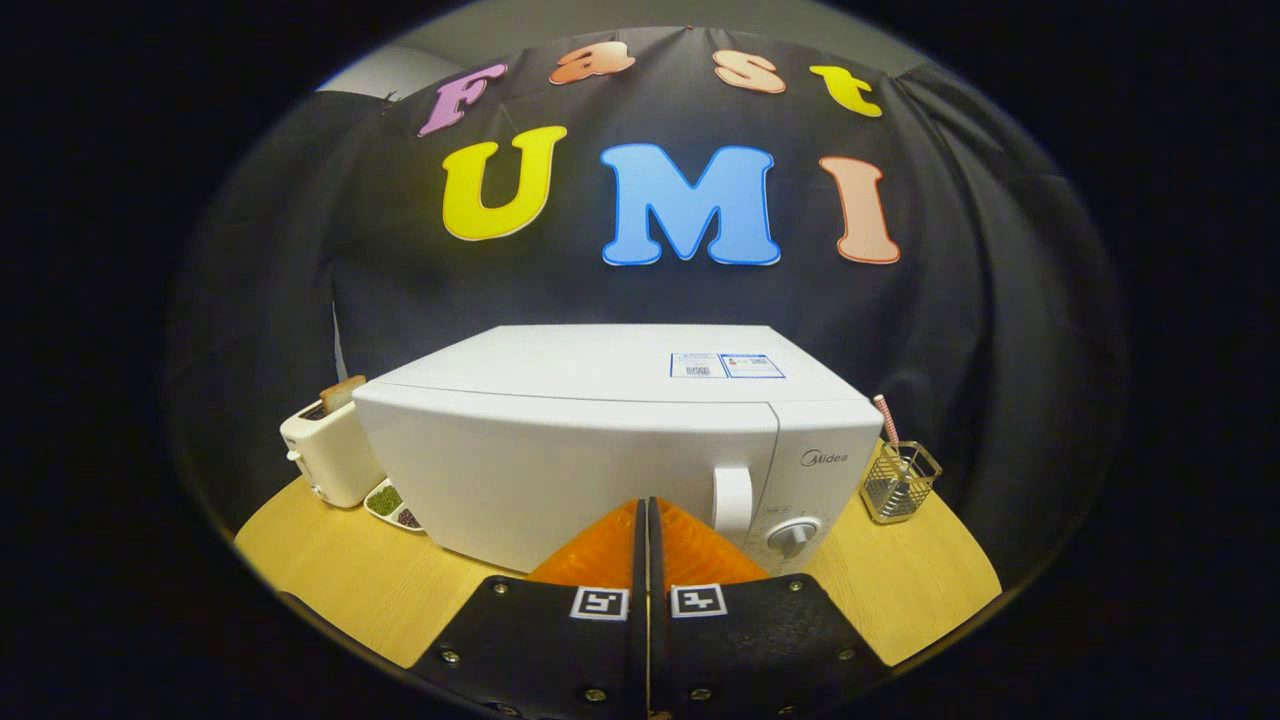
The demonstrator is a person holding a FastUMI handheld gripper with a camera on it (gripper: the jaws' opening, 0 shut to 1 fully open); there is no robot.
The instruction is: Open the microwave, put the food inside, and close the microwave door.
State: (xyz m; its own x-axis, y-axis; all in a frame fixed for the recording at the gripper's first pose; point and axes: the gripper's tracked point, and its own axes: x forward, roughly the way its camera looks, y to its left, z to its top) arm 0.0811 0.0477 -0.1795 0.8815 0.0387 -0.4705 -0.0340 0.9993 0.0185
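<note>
Your gripper (pixel 646 510) sits nearest, its two fingers (pixel 600 550) pressed together with no gap between them and nothing held, tips pointing straight ahead at the lower front of the microwave (pixel 610 440). You hold it level and low over the wooden table (pixel 330 570), aimed at the door a little to the left of the handle (pixel 732 500).

That microwave stands on the table just beyond your fingertips, its long axis running left to right across your view, its front facing you and turned slightly so the left end lies farther back. It is a white box with a plain white door, shut flush, an upright white handle at the door's right edge, and a control panel with a round dial (pixel 793 533) at the right end. Two stickers (pixel 726 365) lie on its top.

Left of it stands a white toaster (pixel 325 455) with a slice of bread (pixel 342 393) in its slot, and a small dish (pixel 392 503) beside that. Right of it stands a wire holder (pixel 900 482) with a striped straw (pixel 887 418).
</note>
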